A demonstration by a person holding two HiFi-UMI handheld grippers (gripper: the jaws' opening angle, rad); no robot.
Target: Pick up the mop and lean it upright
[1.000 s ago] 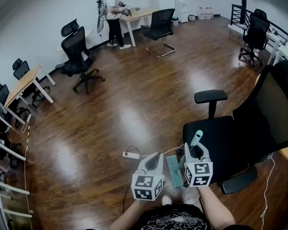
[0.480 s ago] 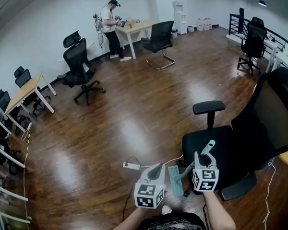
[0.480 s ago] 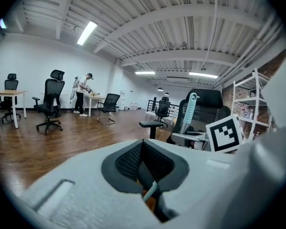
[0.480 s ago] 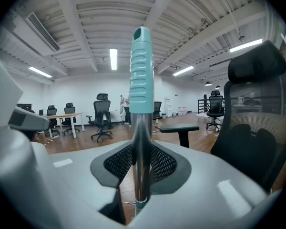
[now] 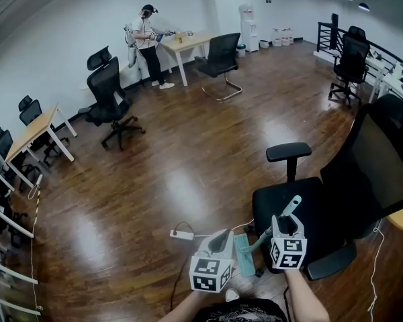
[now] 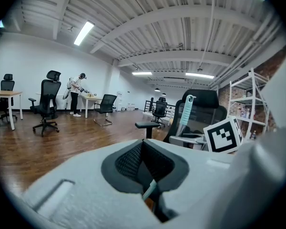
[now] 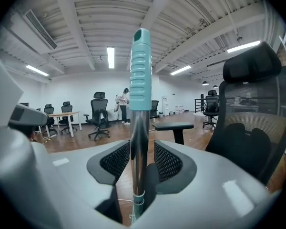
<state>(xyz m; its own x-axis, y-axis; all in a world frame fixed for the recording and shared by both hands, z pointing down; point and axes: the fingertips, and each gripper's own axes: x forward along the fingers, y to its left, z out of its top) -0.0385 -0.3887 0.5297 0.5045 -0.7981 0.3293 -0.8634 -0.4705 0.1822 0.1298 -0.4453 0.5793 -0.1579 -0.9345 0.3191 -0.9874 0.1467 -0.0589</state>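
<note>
left claw (image 5: 217,236) is clenched on nothing. at its three o'clock the mop (image 5: 244,253) rests its flat teal pad on the glossy wood floor (image 5: 188,146), its chrome shaft tilting toward one o'clock by the black chair (image 5: 309,203). the pad shows only in the head view, and the right gripper view shows the grip's ribs. right claw (image 7: 142,159) has just been opening and is released, its mesh pads flanking the shaft.

No lettering, brand, number or sign is readable anywhere. The only printed marks are black-and-white square patterns on the marker cubes of the left gripper (image 5: 217,240) and the right gripper (image 5: 287,223).
</note>
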